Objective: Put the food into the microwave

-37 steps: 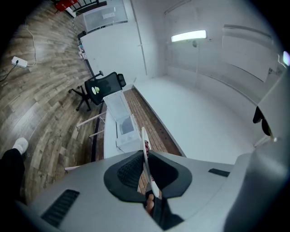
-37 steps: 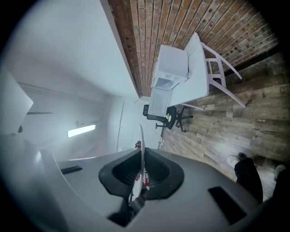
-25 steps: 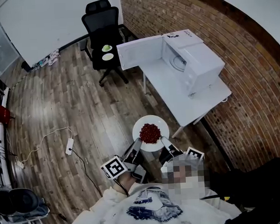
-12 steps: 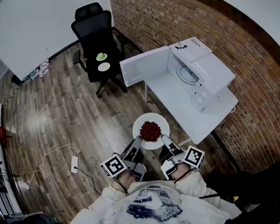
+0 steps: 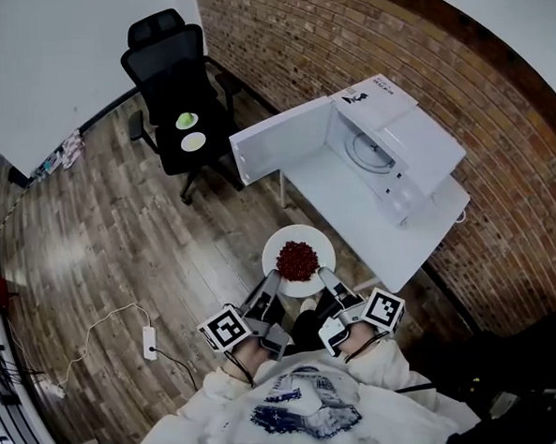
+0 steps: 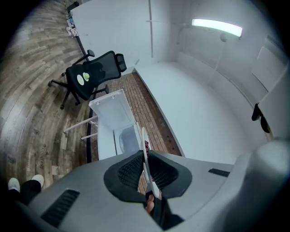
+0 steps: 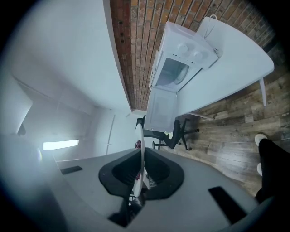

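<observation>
A white plate with a heap of red food is held level in front of me. My left gripper is shut on the plate's near left rim and my right gripper is shut on its near right rim. In the left gripper view the plate's edge runs between the dark pads; the right gripper view shows the same edge. The white microwave stands on a white table ahead to the right, its door swung wide open and the cavity with its turntable showing.
A black office chair with two small plates on its seat stands beyond the table's left end. A brick wall runs behind the microwave. A power strip with a cable lies on the wooden floor at left.
Both grippers and the plate have come closer to the table with the microwave; the table's near end now lies just beside the plate. The grip on the plate is unchanged.
</observation>
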Available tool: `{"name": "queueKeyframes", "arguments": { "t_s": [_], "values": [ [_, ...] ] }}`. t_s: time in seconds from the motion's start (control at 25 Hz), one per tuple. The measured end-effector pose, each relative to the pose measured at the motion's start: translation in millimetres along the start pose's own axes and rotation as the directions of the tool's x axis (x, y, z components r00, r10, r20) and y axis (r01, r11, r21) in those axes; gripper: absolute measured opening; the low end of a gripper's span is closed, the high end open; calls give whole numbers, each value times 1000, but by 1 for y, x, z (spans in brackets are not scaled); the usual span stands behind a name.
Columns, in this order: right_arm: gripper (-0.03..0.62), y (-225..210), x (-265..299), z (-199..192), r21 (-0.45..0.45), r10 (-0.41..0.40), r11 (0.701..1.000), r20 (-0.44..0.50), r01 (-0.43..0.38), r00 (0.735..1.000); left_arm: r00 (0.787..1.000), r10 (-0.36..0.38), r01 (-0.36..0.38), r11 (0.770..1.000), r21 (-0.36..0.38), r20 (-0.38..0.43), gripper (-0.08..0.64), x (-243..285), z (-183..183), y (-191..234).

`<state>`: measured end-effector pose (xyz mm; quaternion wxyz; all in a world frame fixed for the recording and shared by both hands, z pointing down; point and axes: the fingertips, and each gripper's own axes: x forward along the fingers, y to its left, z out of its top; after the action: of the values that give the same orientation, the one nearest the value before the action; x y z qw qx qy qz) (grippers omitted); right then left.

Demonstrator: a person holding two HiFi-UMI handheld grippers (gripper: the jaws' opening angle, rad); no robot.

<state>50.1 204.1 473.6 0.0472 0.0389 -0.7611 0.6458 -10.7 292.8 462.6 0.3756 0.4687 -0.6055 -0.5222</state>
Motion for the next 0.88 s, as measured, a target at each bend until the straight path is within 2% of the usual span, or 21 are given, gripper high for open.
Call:
{"name": "queueKeyframes", "arguments": {
  "t_s": [0.12, 0.24, 0.32, 0.4, 0.44, 0.52, 0.68, 0.8, 0.88],
  "values": [
    [26, -3, 8, 10, -5, 2, 1000, 18, -2, 1000, 998, 44, -42, 997, 65, -34, 40, 9, 8, 11],
    [26, -8, 16, 25, 12, 0, 1000, 45, -1, 999, 998, 19, -17, 999, 31, -54, 40, 32, 10, 11],
    [26, -12, 22, 38, 15, -3, 1000, 61, 2, 998, 995, 55, -49, 996, 76, -81, 40, 44, 15, 20],
    [26, -17, 30, 52, 19, -8, 1000, 79, 6, 997, 995, 42, -37, 998, 55, -96, 40, 63, 17, 21],
    [26, -19, 33, 59, 22, -11, 1000, 89, 9, 996, 993, 54, -46, 997, 69, -109, 40, 71, 20, 24],
    [26, -22, 41, 74, 33, -14, 999, 110, 10, 994, 986, 91, -70, 987, 145, -143, 40, 87, 28, 32],
    [26, -29, 53, 107, 50, -30, 998, 142, 23, 989, 982, 74, -65, 996, 56, -174, 40, 130, 28, 32],
    [26, -33, 62, 138, 60, -31, 998, 173, 21, 984, 981, 32, -36, 999, -20, -193, 40, 169, 24, 27],
    [26, -38, 66, 157, 72, -38, 997, 192, 24, 981, 975, 40, -42, 999, -5, -218, 38, 191, 23, 30]
  ]
}}
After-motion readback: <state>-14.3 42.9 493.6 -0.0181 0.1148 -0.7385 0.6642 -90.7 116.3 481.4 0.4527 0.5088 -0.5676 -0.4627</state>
